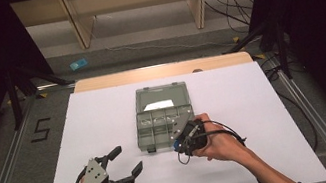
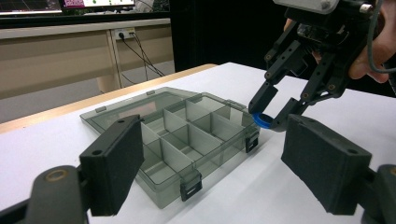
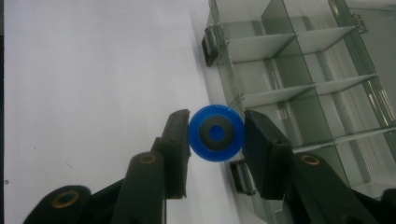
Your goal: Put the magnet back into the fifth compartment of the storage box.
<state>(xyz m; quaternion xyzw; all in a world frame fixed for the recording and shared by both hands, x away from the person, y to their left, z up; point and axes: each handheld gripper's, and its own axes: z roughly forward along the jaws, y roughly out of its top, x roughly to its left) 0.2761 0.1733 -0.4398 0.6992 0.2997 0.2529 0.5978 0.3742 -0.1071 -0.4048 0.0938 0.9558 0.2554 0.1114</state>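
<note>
Worktop: I see a white rectangular board [image 1: 103, 112] covering the table, its far edge meeting a strip of bare wood.
Organiser: a translucent grey plastic compartment box [image 1: 157, 125] lies open near the middle of the worktop, toward the far edge; its flat lid [image 1: 161, 97] is folded back flat on the far side, and the divided tray faces me with two black latches on its near edge.
Left gripper: my left gripper [image 1: 125, 161] sits near the near-left corner of the worktop, well apart from the box, pointing toward it. Its two black jaws stand wide apart with nothing between them; the left gripper view looks between them at the box.
Right gripper: my right gripper [image 2: 271, 115] hangs at the near-right corner of the box, angled downward, with the hand [image 1: 221, 144] behind it.
Blue ring: a small round blue plastic ring with a dark centre [image 3: 216, 133] is clamped between the right gripper's pads, one pad pressing each side. It hangs over the box's near-right corner, just beside a latch, clear of the compartments.
</note>
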